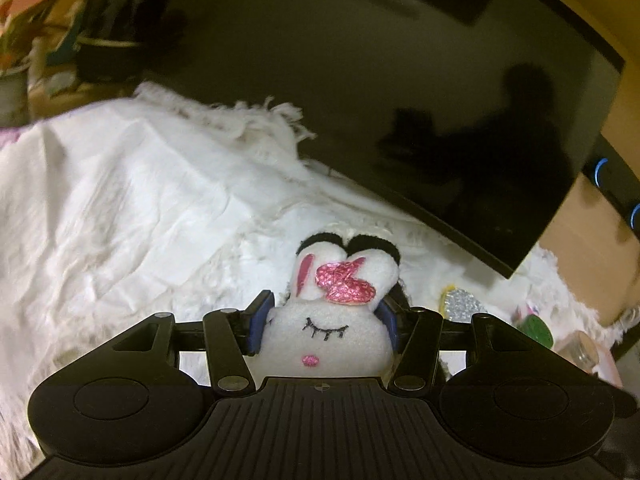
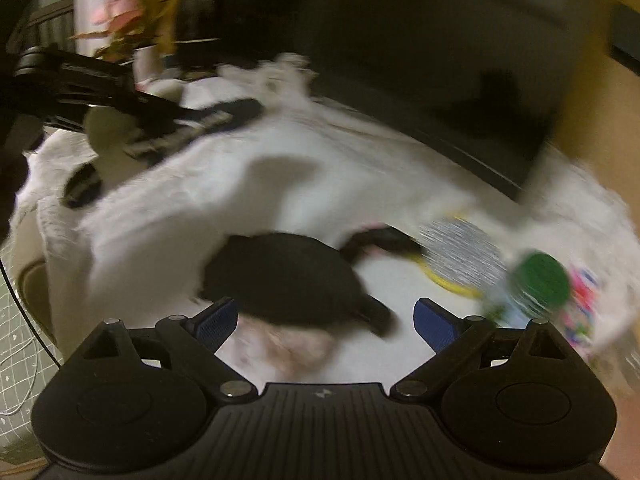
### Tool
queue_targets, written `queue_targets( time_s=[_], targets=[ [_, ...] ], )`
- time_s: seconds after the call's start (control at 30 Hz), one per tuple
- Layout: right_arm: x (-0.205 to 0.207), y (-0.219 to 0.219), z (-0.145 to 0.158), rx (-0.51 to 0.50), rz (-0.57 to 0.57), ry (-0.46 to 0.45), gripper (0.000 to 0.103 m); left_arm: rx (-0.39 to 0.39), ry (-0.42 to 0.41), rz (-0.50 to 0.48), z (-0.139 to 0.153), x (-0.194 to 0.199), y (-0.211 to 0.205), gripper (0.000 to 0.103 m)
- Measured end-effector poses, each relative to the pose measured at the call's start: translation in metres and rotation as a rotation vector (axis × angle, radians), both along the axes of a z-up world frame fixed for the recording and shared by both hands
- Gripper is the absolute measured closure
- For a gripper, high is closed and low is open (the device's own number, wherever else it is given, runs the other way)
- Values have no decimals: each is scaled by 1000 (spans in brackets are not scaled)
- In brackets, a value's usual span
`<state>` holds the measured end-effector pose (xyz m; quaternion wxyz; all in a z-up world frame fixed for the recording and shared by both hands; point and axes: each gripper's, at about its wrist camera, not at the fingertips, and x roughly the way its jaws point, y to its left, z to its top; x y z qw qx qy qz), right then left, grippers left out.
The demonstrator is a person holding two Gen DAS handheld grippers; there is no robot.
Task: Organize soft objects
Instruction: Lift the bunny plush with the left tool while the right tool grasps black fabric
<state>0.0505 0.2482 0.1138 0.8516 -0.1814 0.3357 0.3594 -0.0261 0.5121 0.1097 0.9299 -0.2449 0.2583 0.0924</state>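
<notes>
The left hand-held gripper (image 1: 324, 320), tilted downward, clamps a bunny (image 1: 326, 334); the right hand-held gripper (image 2: 326, 320), angled down over the cloth (image 2: 160, 216), gapes empty.

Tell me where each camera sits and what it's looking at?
Left wrist: sits on the left gripper, looking down its fingers at the bunny toy it squeezes, the white blanket and the TV.
Right wrist: sits on the right gripper, open over a black toy; the left gripper shows too.
Shared: blanket, TV, green-capped bottle.
</notes>
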Motion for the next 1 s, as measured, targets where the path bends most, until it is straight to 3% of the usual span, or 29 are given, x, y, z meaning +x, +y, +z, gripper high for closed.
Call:
queue_targets(
  time_s=[0.07,0.17,0.23,0.27,0.43,0.5,0.53,0.67,0.77,0.83,1.0],
  targets=[
    [-10,22,-11,-47,30,-44,7,-40,-8,-2,-8,-5,3,45],
    [-33,50,-39,-216,127,-202,14,-57,-4,-18,-17,-12,3,45],
    [-40,58,-54,-282,193,-303,30,-68,8,-28,-23,-14,2,45],
    [-37,59,-58,-310,188,-328,46,-77,10,-29,-26,-16,2,45],
    [-9,18,-56,-438,68,-297,49,-123,3,-20,-34,-24,0,44],
    [-2,-8,-51,-445,26,-241,46,-140,6,-22,-37,-26,-2,44],
    [2,-21,-42,-394,2,-177,46,-147,9,-26,-39,-25,-3,44],
    [25,-56,-6,-65,-126,143,45,-173,19,-52,-44,-19,-10,44],
    [49,-54,0,90,-224,259,45,-175,23,-76,-47,-12,-17,44],
    [72,-44,-8,131,-291,291,45,-182,20,-94,-49,-7,-21,44],
    [115,-24,-39,118,-402,409,47,-209,40,-105,-56,1,-29,44]
  ],
)
